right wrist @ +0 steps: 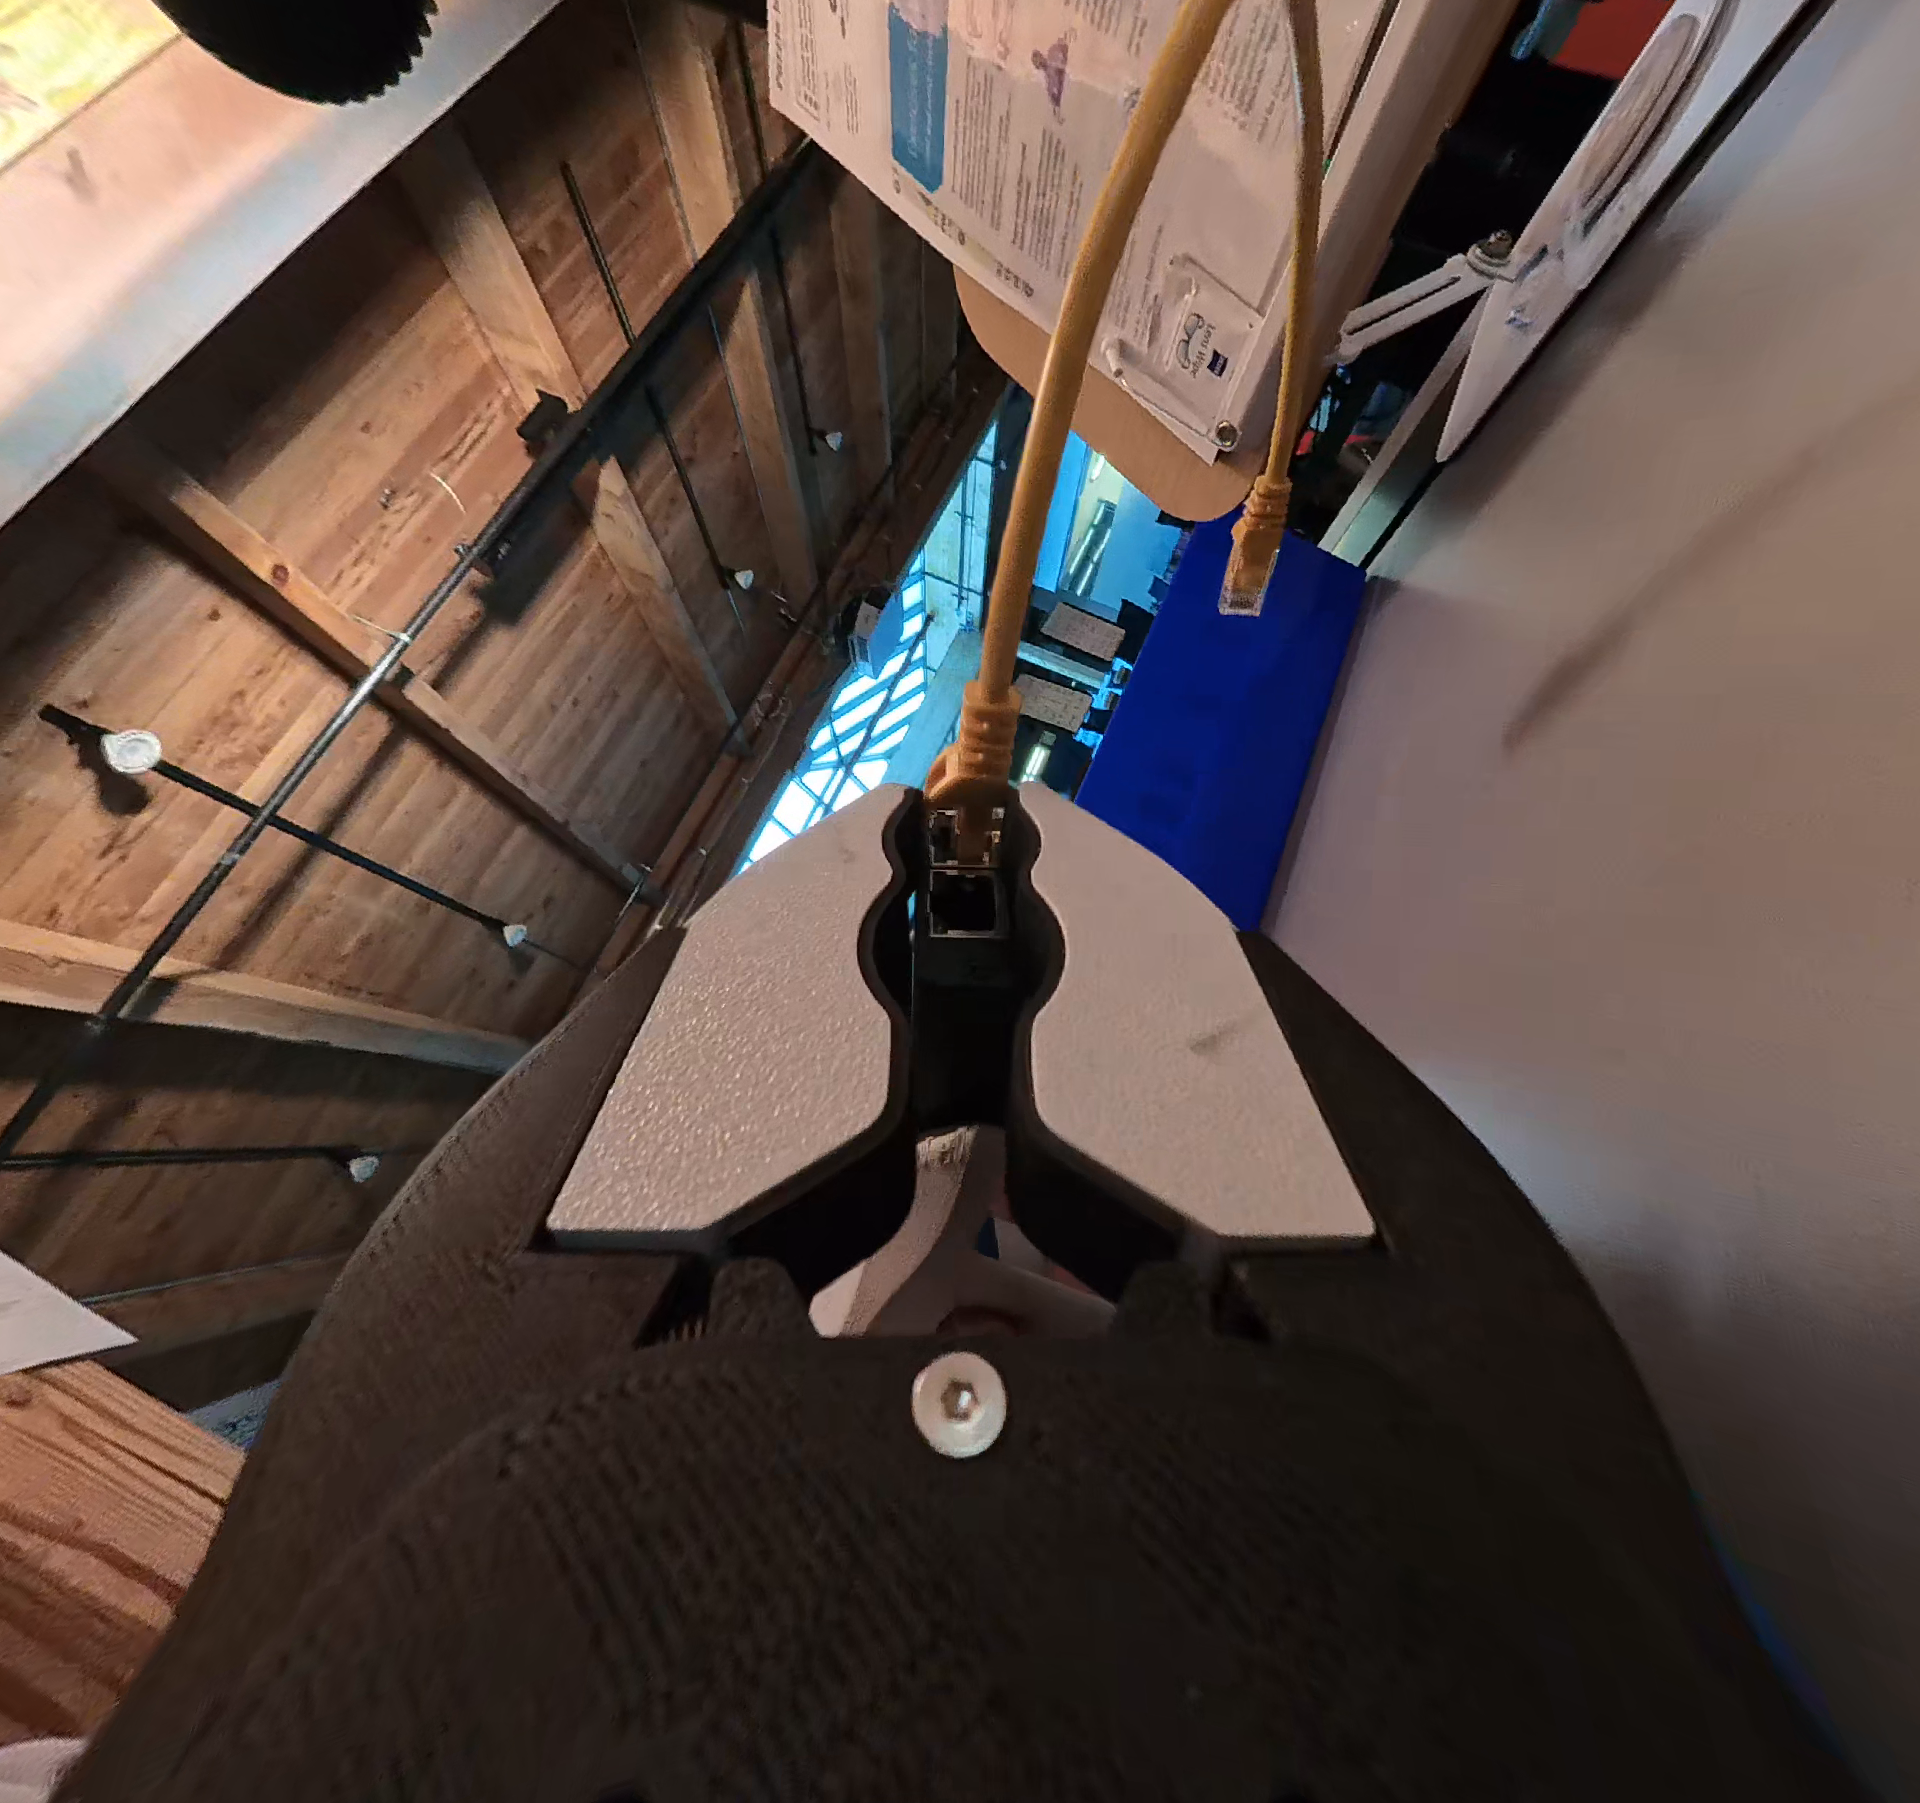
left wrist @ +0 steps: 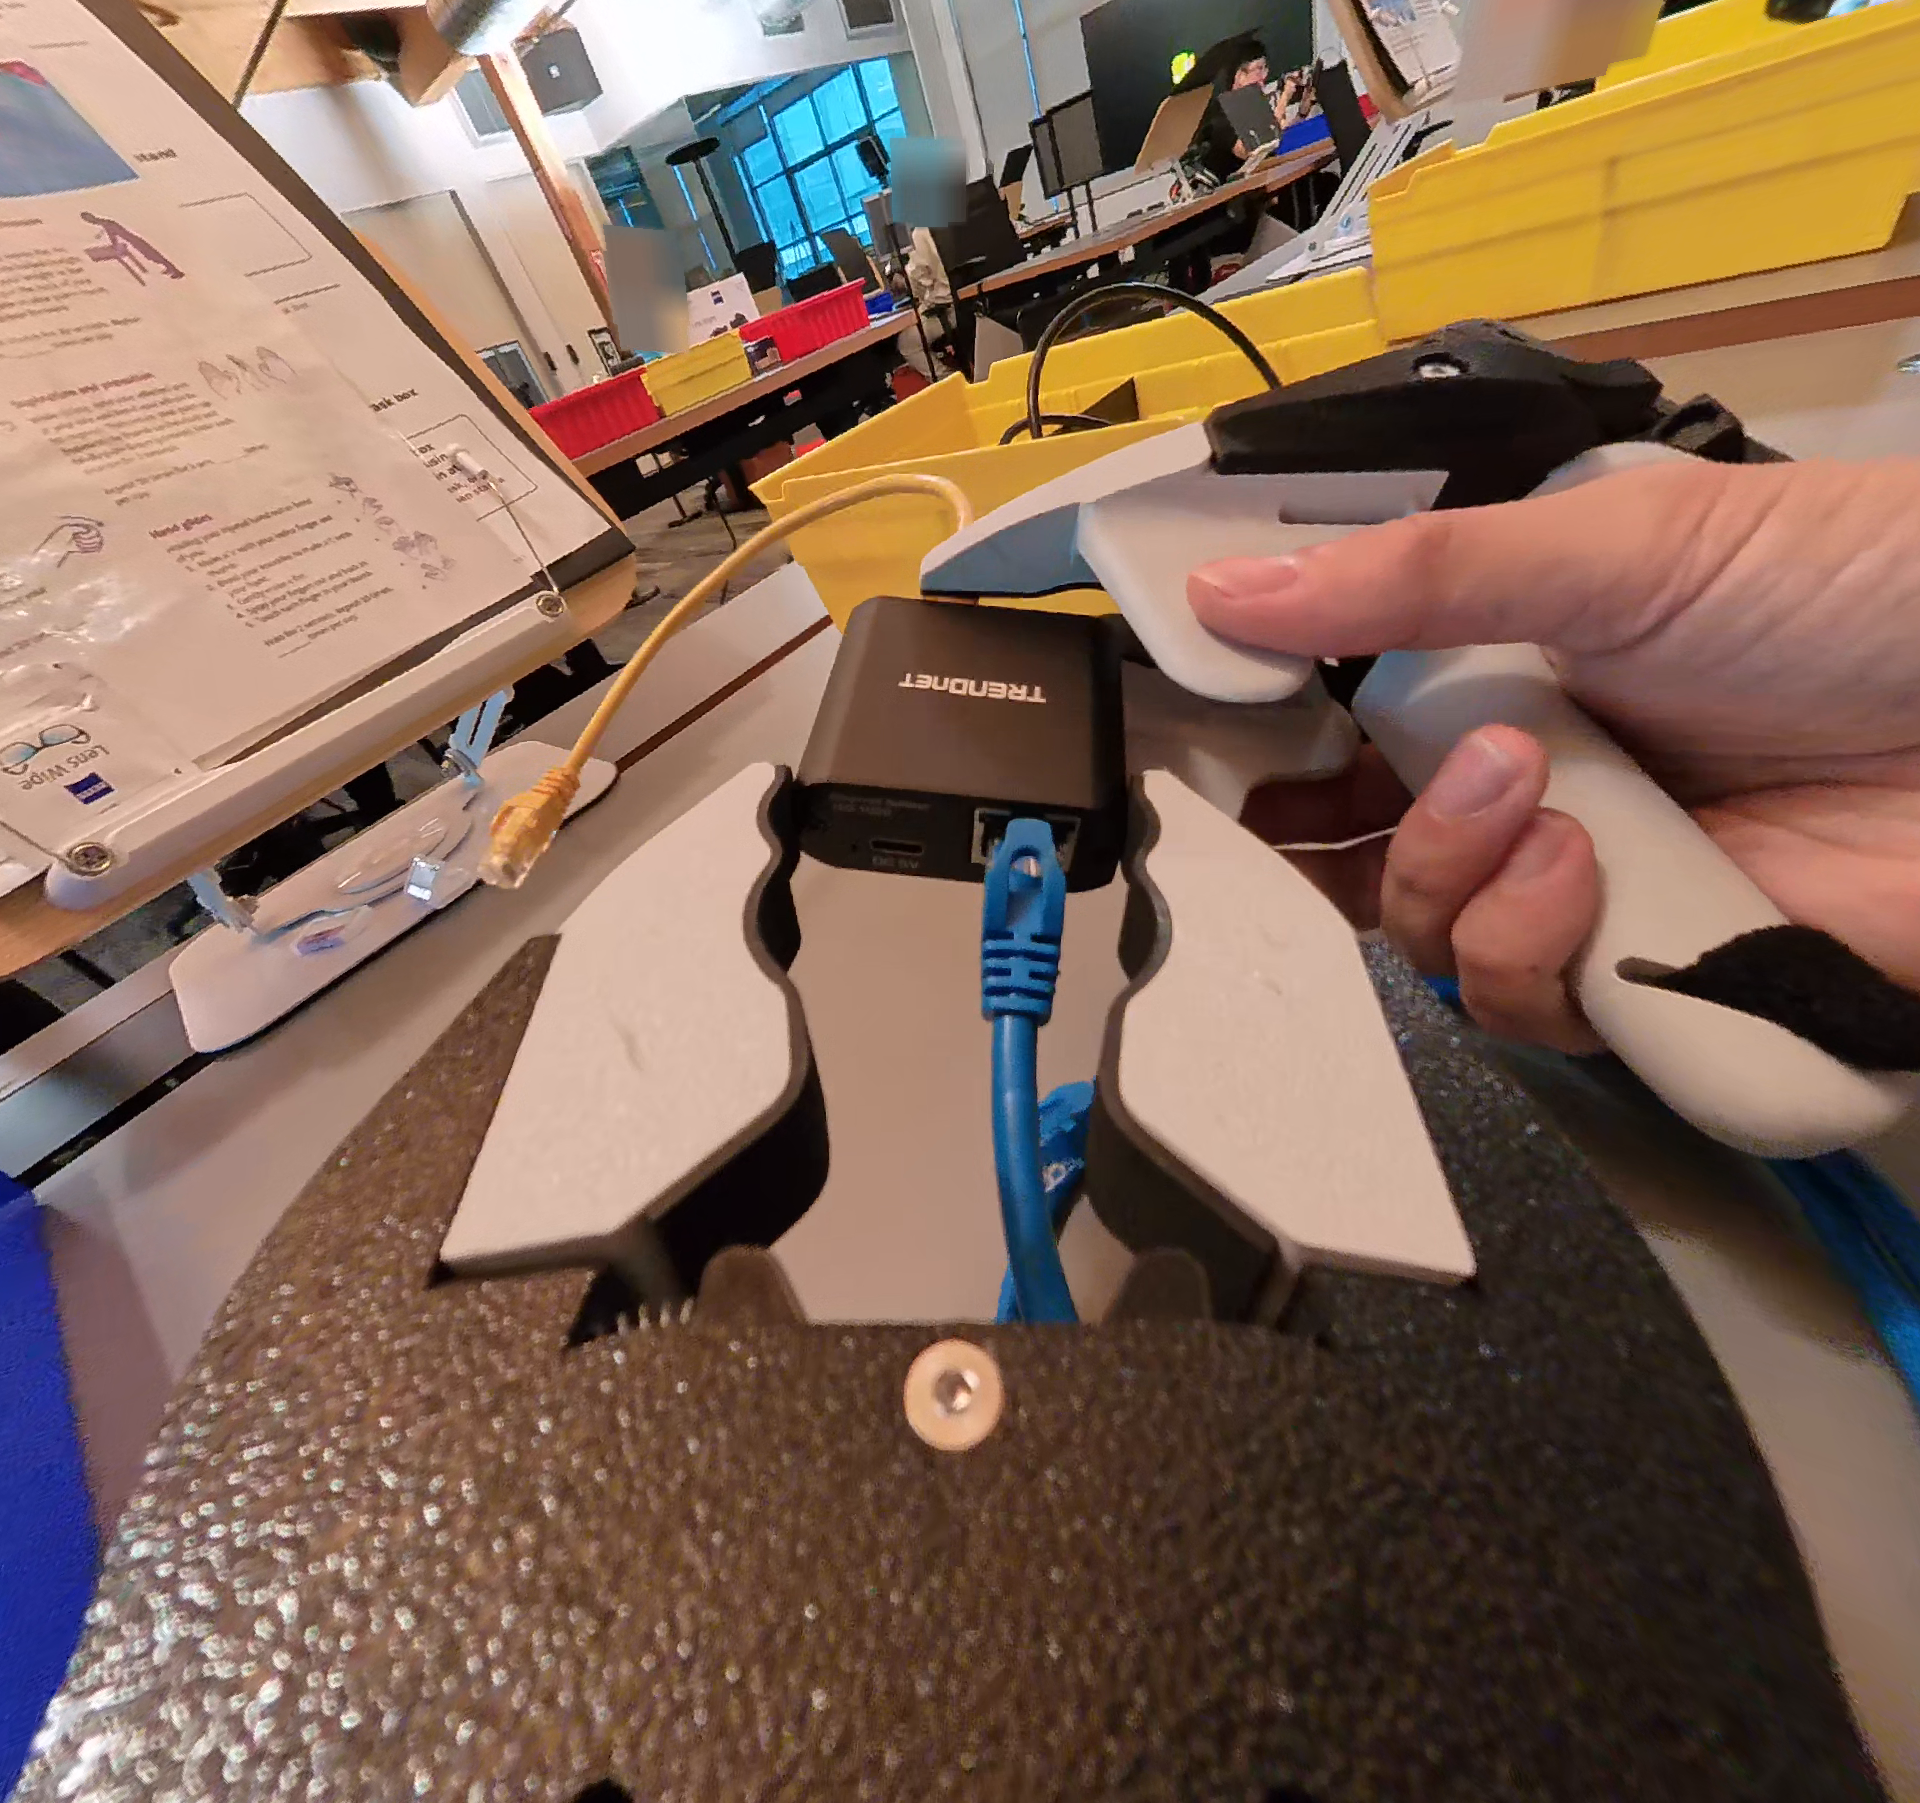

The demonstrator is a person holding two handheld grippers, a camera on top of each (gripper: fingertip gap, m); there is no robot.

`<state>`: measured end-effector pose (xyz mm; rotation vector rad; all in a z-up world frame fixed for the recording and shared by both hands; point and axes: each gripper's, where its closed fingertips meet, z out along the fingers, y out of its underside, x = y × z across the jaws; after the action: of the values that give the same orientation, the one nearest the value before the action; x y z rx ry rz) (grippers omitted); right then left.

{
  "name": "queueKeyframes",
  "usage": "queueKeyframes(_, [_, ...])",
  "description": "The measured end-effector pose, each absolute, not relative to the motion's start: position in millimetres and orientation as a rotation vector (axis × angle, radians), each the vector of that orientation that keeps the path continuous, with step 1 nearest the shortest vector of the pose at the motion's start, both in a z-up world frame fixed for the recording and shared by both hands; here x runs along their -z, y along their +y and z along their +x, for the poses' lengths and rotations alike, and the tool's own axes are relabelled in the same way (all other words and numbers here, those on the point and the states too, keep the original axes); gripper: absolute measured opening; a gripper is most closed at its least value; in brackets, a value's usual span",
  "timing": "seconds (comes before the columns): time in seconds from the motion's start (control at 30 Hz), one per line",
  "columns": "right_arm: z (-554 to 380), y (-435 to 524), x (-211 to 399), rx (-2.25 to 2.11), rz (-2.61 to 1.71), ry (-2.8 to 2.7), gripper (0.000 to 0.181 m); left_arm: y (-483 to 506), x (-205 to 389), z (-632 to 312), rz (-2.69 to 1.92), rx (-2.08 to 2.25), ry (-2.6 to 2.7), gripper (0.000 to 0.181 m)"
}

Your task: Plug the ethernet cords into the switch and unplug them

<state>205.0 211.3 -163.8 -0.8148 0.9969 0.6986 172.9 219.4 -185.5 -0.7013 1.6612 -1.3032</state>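
Note:
A black switch [left wrist: 956,714] sits just off the grey table [left wrist: 312,1130]. A blue ethernet cord [left wrist: 1029,1130] is plugged by its plug [left wrist: 1023,880] into the switch's near face. My left gripper [left wrist: 956,818] is open; its fingers flank the blue plug without touching it, tips at the switch's front corners. My right gripper [left wrist: 1039,590], held by a hand [left wrist: 1662,662], is shut on the switch [right wrist: 966,1005] from the far side. In the right wrist view my right gripper [right wrist: 961,880] shows a yellow cord [right wrist: 1070,319] plugged into one port, an empty port [right wrist: 966,912] beside it. The yellow cord's free plug [left wrist: 525,818] hangs loose.
An instruction board on a white stand [left wrist: 208,403] leans over the table's left side. Yellow bins [left wrist: 1039,444] stand behind the switch, one holding a black cable [left wrist: 1143,299]. A blue bin [right wrist: 1216,714] is at the table's edge. Office desks lie beyond. One gripper's finger ends stand about 4 centimeters off the other's.

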Motion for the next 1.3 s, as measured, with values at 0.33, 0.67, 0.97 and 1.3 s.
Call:
queueKeyframes(0.33, [206.7,209.1,167.9,-0.660,-0.802,1.029,0.014,219.0,188.6,173.7,-0.756,1.365,1.677,0.059])
queueKeyframes(0.67, [203.9,210.5,176.1,-0.707,-0.824,1.037,0.013,222.1,194.8,172.2,-0.757,1.398,1.733,0.059])
queueKeyframes(0.97, [198.6,209.0,173.2,-0.643,-0.902,0.960,0.011,220.0,191.5,170.3,-0.717,1.385,1.735,0.059])
queueKeyframes(1.3, [200.4,213.8,168.4,-0.582,-0.966,0.838,0.011,224.1,190.0,173.2,-0.726,1.333,1.708,0.059])
